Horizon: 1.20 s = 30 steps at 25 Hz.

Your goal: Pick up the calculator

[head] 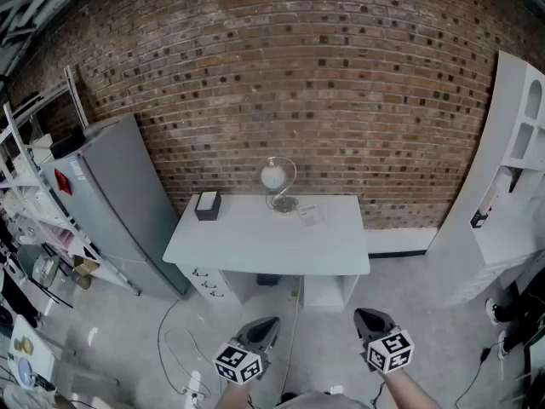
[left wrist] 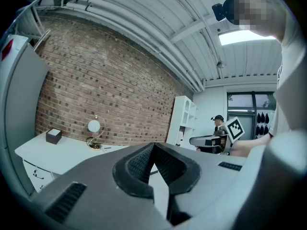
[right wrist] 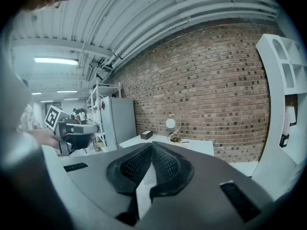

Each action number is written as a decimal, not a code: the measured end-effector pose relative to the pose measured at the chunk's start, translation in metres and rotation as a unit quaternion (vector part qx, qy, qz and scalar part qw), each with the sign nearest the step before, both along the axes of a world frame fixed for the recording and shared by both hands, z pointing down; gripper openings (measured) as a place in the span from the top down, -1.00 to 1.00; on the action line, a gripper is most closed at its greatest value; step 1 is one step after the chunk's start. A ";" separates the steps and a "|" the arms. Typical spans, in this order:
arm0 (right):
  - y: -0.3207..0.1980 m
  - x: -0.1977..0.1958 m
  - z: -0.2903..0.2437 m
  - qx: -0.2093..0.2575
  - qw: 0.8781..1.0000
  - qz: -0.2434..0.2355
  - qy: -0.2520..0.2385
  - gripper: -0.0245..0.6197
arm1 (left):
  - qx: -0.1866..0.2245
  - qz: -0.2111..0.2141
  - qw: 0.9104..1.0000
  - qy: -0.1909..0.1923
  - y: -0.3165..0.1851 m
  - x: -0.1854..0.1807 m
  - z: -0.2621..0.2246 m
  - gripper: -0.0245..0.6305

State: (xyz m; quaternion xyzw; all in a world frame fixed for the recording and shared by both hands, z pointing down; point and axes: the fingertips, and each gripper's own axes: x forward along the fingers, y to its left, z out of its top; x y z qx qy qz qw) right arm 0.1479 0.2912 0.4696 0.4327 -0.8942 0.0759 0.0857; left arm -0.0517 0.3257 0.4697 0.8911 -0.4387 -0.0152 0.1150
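both closed, left claw (head: 272,324), right claw (head: 364,315), calculator (head: 308,217) well ahead on table (head: 255,241)

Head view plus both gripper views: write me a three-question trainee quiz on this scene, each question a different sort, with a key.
1. True or false: the left gripper holds an object over the white desk.
2. What stands at the desk's far left corner, as the head view shows it? A. the dark box B. a mug C. a laptop
3. Fill in: the right gripper has its jaws ____.

Key: 1. False: it is shut on nothing and is short of the desk. 2. A. 3. Shut.
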 end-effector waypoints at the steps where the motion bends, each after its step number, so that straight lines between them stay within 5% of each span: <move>1: 0.000 -0.001 0.000 0.001 1.000 -0.001 0.000 0.89 | 0.000 0.000 1.000 0.000 0.000 0.000 0.000 0.88; 23: -0.001 -0.003 0.007 -0.012 1.000 -0.003 -0.019 0.89 | -0.010 0.007 1.000 0.014 0.001 0.005 0.002 0.88; 30: -0.004 -0.013 0.011 -0.016 1.000 -0.008 -0.017 0.89 | -0.007 0.018 0.999 0.025 -0.002 0.001 -0.001 0.60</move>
